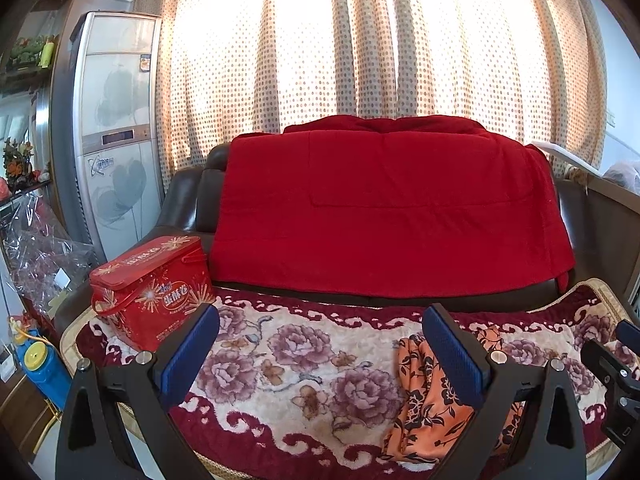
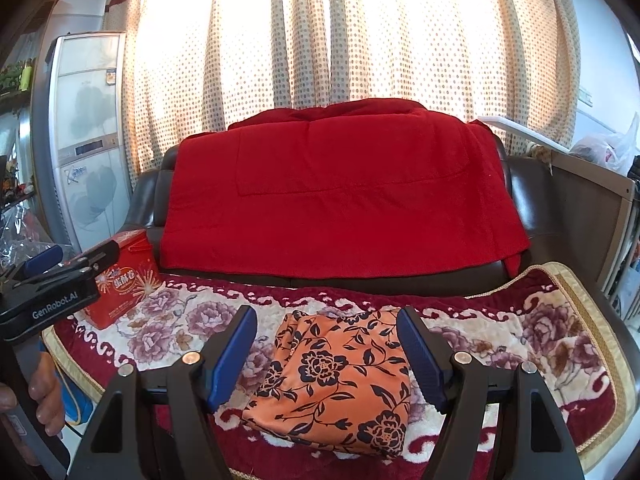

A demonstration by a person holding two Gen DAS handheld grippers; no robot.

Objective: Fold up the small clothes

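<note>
At nine o'clock on the sofa seat a red gift tin (image 1: pixel 150 292) stands on the floral seat cover (image 1: pixel 288 360), just beside the left gripper (image 1: pixel 320 352), whose jaws are spread wide with nothing between them. Toward three o'clock of that gripper lies the orange floral garment (image 2: pixel 336 380), folded into a flat packet on the cover, at about six o'clock below the red blanket (image 2: pixel 340 196) draped over the sofa backrest. The right gripper (image 2: pixel 326 354) hangs over the garment, jaws released, blue pads (image 2: pixel 234 356) standing on either side of the cloth without pressing it
</note>
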